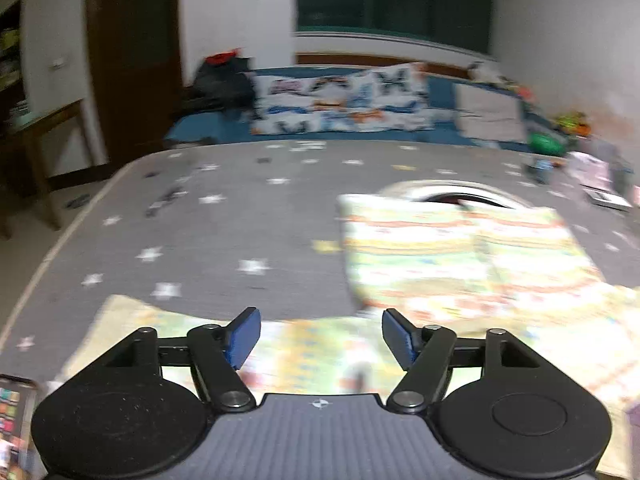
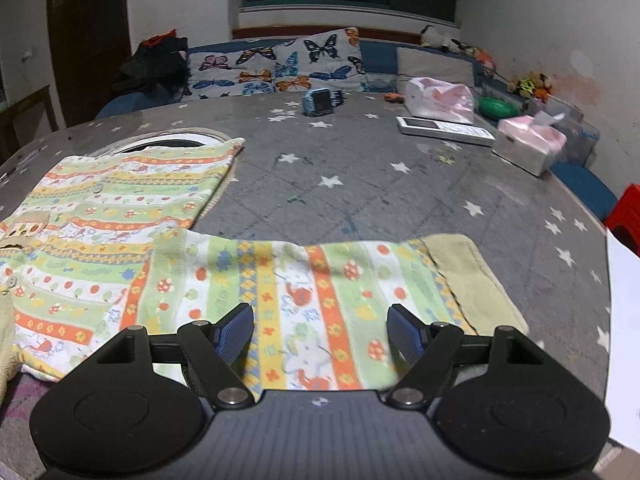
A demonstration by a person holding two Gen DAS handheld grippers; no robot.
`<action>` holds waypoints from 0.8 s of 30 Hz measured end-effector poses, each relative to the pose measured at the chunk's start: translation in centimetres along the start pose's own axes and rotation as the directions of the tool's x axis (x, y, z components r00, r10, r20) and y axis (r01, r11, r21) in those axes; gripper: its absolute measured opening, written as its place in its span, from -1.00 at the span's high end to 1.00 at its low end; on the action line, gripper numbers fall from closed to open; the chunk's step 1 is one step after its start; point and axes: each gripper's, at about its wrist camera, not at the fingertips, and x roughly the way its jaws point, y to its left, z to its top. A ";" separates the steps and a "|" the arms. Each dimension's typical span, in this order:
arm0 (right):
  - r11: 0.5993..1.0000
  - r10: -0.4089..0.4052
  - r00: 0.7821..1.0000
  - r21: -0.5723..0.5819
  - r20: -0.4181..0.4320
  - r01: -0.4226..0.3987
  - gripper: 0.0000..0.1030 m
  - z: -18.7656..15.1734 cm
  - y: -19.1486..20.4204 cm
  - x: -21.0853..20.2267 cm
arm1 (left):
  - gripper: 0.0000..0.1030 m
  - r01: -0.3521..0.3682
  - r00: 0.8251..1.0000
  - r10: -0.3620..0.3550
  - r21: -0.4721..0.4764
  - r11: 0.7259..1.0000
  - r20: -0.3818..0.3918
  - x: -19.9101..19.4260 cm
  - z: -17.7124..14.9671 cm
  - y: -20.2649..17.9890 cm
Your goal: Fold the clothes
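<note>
Patterned shirt [image 2: 104, 216] flat on star-print worktop [image 2: 400, 200], sleeve [image 2: 304, 304] stretched sideways. Right gripper [image 2: 320, 340] above sleeve, fingers spread, nothing pinched. Left gripper [image 1: 320, 338] over near hem, fingers spread, empty. Step: sleeve fold pending. Next: pinch sleeve cuff [image 2: 472, 280], carry across body.

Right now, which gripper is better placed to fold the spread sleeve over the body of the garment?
Right. The right gripper hangs open directly above the sleeve; the left gripper view is blurred.
</note>
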 end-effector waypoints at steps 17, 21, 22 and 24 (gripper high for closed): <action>0.962 -0.187 0.982 0.209 0.023 0.178 -0.13 -2.0 -8.4 -1.1 | -0.55 0.171 0.985 -0.168 0.086 0.982 -0.044 -0.2 -1.5 -9.2; 0.960 -0.185 0.982 0.219 0.032 0.174 -0.04 -2.0 -8.6 -0.6 | -0.55 0.187 0.982 -0.184 0.101 0.977 -0.044 -0.3 -1.5 -10.2; 0.960 -0.185 0.982 0.221 0.036 0.173 0.02 -2.0 -8.6 -0.5 | -0.58 0.190 0.981 -0.186 0.105 0.976 -0.045 -0.3 -1.5 -10.5; 0.960 -0.188 0.981 0.221 0.042 0.174 0.15 -2.0 -8.5 -0.5 | -0.60 0.195 0.980 -0.190 0.112 0.974 -0.053 -0.2 -1.6 -11.0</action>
